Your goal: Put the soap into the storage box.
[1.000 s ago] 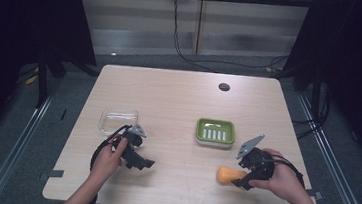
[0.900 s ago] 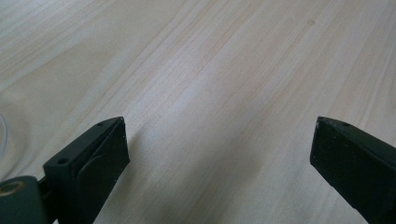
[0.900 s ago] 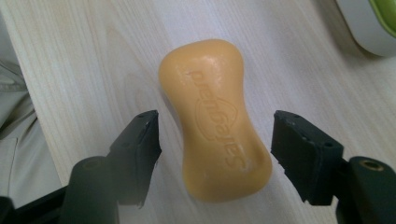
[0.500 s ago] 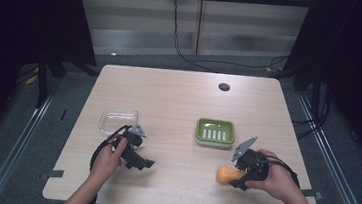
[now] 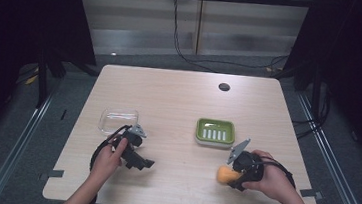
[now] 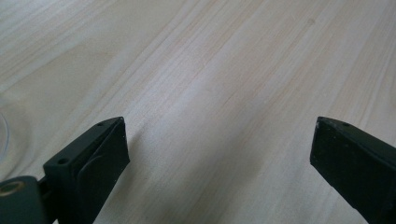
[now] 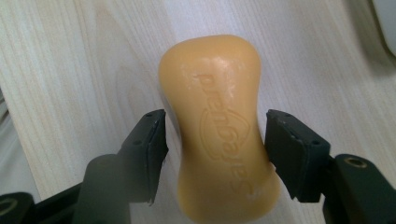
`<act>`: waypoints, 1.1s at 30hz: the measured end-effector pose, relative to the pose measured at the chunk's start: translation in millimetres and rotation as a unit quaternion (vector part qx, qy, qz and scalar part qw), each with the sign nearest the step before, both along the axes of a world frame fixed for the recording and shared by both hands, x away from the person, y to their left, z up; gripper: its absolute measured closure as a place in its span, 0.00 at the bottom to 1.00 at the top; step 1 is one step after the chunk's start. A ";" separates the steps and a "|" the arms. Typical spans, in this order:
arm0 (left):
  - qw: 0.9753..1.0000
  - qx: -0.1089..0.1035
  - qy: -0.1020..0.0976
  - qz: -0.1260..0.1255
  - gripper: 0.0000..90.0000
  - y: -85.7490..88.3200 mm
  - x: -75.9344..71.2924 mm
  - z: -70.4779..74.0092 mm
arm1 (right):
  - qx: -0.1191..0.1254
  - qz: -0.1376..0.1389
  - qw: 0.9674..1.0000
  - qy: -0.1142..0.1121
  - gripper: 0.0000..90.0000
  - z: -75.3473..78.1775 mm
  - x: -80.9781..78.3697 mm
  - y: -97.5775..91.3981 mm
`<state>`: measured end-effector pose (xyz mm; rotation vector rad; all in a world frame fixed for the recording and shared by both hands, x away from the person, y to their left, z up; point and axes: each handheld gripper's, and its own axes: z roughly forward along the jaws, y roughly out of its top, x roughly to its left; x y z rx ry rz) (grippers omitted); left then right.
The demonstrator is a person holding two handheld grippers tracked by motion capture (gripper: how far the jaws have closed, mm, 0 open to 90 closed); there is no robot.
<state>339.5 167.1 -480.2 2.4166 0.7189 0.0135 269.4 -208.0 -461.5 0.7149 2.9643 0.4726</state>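
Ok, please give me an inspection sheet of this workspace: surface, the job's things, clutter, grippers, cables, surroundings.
Surface: pale wooden table, round dark port near the far edge.
Job's things: orange soap bar lying on the table; green soap dish, nothing in it.
Clutter: clear plastic container; tape pieces at the near corners.
Grippers: right gripper jaws have just been closing around the soap, a small gap on each side; left gripper open, nothing between.
Cables: black cables on the floor behind.
Surroundings: dark curtains, metal floor rails.

Black screw-holed fingers (image 7: 152,140), trailing black cables.
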 end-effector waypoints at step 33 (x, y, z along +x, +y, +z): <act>1.000 0.018 -0.002 -0.017 0.05 1.8 1.9 1.4 | -0.026 0.001 0.999 0.021 0.54 -7.8 2.2 9.5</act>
